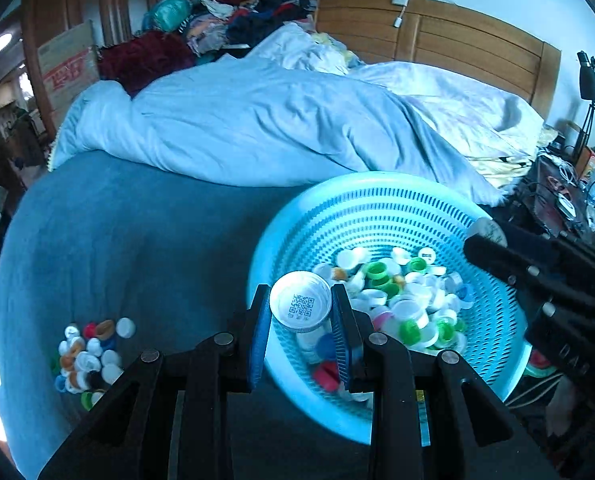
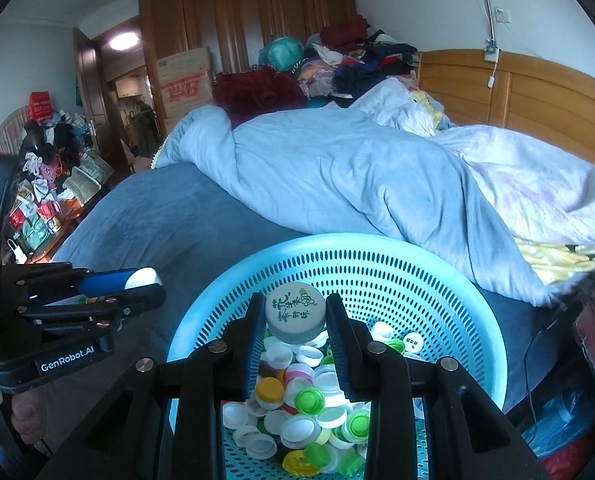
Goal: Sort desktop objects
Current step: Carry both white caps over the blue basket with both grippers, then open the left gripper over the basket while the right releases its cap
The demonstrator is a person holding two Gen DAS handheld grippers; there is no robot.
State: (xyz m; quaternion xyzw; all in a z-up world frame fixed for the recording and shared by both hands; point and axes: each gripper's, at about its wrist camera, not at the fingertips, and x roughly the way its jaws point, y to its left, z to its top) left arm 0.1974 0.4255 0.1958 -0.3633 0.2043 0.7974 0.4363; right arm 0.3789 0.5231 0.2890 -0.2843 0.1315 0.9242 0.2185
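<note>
Left claw [image 1: 300,312] pinches a white cap [image 1: 300,305] above the basket's [image 1: 377,184] near rim. The sorted cap pile [image 1: 89,356] lies on the bed to its lower left, probably this cap's destination. Right claw [image 2: 295,320] pinches a grey printed cap [image 2: 296,312] over the basket.

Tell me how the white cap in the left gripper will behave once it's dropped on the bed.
The white cap looks like thin hollow plastic, so probably very light. It is round, so it may roll if it lands on edge. The soft blue bedspread should damp that, as the still pile of caps suggests.
</note>
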